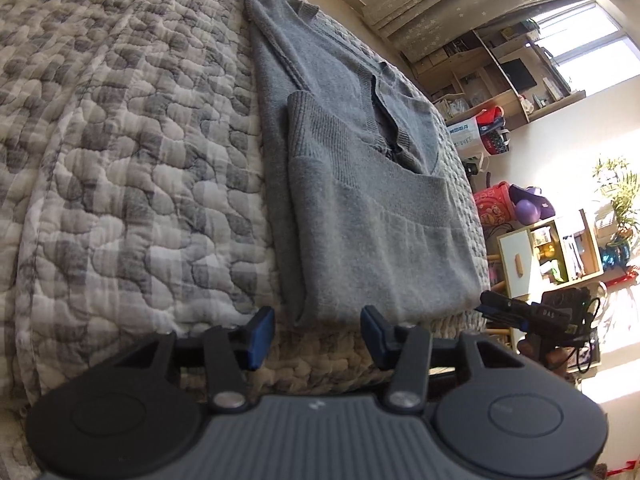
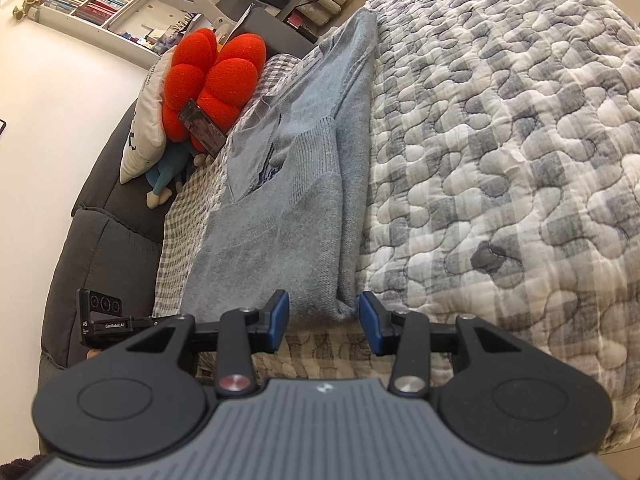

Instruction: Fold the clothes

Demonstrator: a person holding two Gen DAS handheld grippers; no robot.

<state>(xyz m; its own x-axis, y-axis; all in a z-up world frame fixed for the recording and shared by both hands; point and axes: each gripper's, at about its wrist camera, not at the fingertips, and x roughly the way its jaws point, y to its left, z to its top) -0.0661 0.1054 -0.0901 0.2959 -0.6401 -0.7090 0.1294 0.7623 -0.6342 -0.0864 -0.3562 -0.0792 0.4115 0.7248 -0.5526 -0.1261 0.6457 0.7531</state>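
A grey knit sweater (image 1: 360,200) lies folded into a long strip on the quilted bedspread (image 1: 120,160), one ribbed sleeve laid across its body. My left gripper (image 1: 318,334) is open at the sweater's near hem, the blue pads standing apart on either side of the hem's left part without pressing it. In the right wrist view the same sweater (image 2: 288,208) runs away from me. My right gripper (image 2: 325,320) is open too, with the sweater's near right corner just between its fingertips. The left gripper's black body (image 2: 104,316) shows at the left edge of that view.
A red flower cushion (image 2: 212,76), a white pillow (image 2: 144,120) and a phone (image 2: 204,128) sit by the dark upholstered sofa (image 2: 100,220) beyond the sweater. Past the bed's edge stand a white cabinet (image 1: 520,260) and wooden shelves (image 1: 500,80).
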